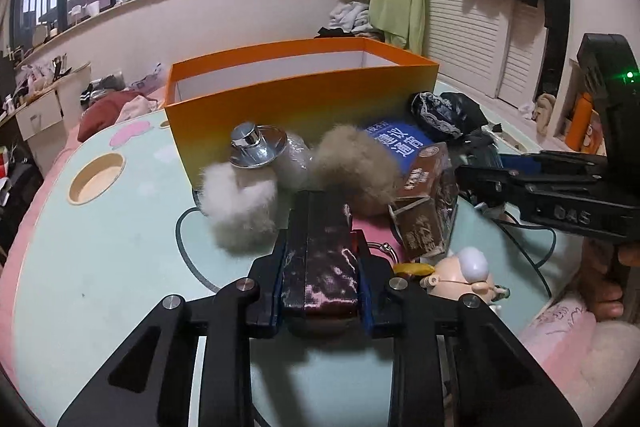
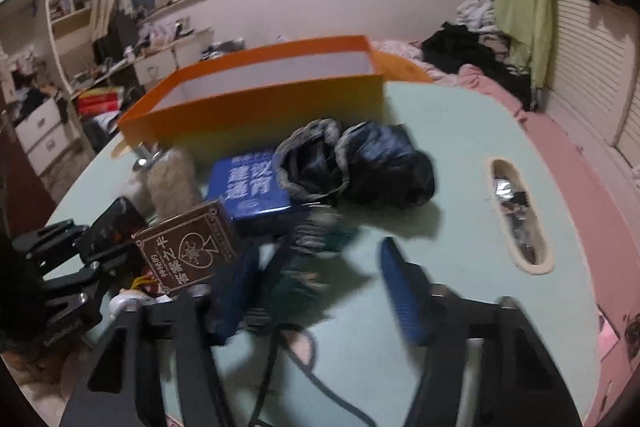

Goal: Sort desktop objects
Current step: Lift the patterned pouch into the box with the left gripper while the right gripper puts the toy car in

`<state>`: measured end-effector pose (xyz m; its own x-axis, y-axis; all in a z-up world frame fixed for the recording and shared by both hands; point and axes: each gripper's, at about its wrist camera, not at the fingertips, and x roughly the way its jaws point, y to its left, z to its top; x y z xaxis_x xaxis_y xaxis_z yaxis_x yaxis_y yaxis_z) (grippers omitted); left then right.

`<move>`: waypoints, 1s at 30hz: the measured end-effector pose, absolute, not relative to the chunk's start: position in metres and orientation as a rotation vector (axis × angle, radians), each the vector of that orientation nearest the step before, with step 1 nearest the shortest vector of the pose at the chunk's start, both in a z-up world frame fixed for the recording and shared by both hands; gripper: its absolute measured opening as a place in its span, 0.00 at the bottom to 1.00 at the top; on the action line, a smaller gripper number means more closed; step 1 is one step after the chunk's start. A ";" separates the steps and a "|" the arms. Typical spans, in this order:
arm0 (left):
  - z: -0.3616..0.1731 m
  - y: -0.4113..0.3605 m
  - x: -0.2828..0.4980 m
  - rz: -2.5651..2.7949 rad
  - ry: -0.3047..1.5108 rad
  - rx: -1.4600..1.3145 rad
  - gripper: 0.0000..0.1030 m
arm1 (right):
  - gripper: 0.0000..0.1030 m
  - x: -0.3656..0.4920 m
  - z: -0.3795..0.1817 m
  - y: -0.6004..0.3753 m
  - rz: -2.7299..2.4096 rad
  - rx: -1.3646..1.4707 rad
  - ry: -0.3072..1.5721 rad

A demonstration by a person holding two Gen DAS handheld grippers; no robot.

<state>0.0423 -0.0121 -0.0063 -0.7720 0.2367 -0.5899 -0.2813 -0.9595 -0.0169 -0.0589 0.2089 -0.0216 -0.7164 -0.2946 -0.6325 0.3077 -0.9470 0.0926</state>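
1. Left-wrist view: the left gripper [image 1: 320, 267] is clamped on a dark glossy case [image 1: 322, 259], which fills the gap between its fingers and is held just above the table [image 1: 100, 267].
2. Directly ahead of this claw lie a white fur ball [image 1: 240, 207] and a tan fur ball [image 1: 354, 167]; behind them stand a chrome-capped bottle [image 1: 260, 151] and the orange box [image 1: 300, 95], open at the top.
3. To the claw's right: a brown card box [image 1: 426, 203], a blue book [image 1: 400, 143], dark cloth [image 1: 444, 111] and a small figurine head [image 1: 464, 275].
4. Right-wrist view: the right gripper [image 2: 316, 283] stands wide open and holds nothing; a striped sock [image 2: 316, 239], blurred, lies between and just ahead of its fingers.
5. Further ahead of it are the blue book [image 2: 256, 187] and dark cloth [image 2: 360, 167], with the orange box [image 2: 260, 107] beyond.
6. Step in hand, as judged: carrying the dark glossy case toward the orange box.
7. Next move probably calls for lifting the case over the fur balls and the near wall, then releasing inside.
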 end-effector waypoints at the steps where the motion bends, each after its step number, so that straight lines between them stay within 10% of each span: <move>1: -0.006 -0.013 0.044 2.722 0.097 -0.887 0.28 | 0.32 -0.057 -0.022 0.210 -2.666 0.959 0.041; 27: 0.086 -0.021 -0.083 2.800 -0.111 -0.855 0.29 | 0.26 -0.180 0.076 0.171 -2.633 0.832 -0.103; 30: 0.063 -0.028 -0.109 2.751 -0.216 -1.008 0.35 | 0.42 -0.201 0.054 0.158 -2.643 0.929 -0.033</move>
<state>-0.1088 -0.0281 0.0629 -0.7464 0.2389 -0.6212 -0.1392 -0.9688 -0.2053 -0.2009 0.1581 0.0538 -0.7291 -0.3223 -0.6037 0.3071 -0.9424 0.1323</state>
